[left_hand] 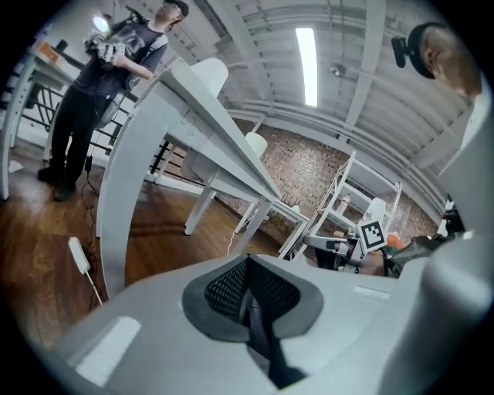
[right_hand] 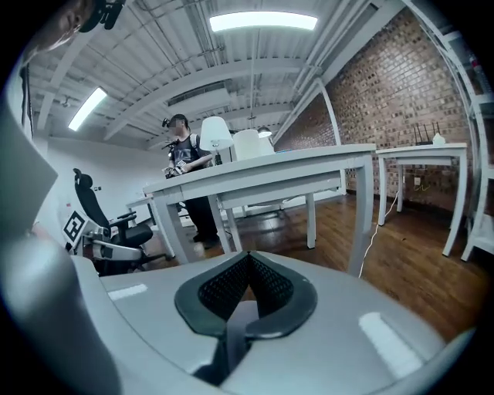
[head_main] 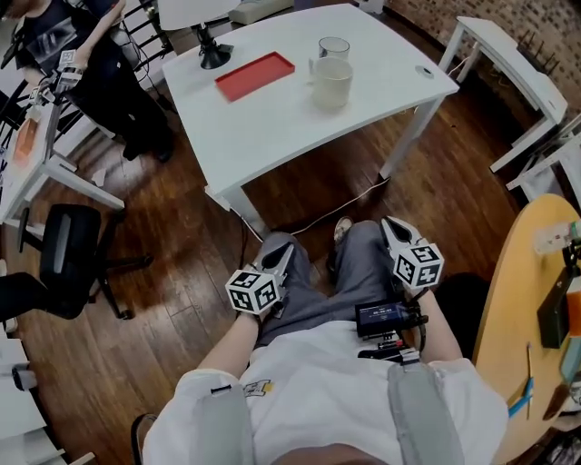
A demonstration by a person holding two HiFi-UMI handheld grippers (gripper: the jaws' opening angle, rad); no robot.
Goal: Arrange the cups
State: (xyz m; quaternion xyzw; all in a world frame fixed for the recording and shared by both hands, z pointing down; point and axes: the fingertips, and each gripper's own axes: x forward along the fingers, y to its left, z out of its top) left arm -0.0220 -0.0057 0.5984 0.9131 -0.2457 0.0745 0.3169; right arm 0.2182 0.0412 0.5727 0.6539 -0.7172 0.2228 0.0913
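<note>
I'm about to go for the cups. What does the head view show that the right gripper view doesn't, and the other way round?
Head view only: the top of the table, with a glass just behind a mug and a red tray to their left. It also shows both the left tongs and right tongs, held low, short of the table.
Right gripper view only: the right tongs close up, shut on nothing, plus a brick wall and ceiling lights.
Both: the table and a standing person beyond it.

The left gripper [head_main: 284,254] and right gripper [head_main: 392,227] are lying at lower centre, seemingly on the lap, jaws pressing together, empty.
</note>
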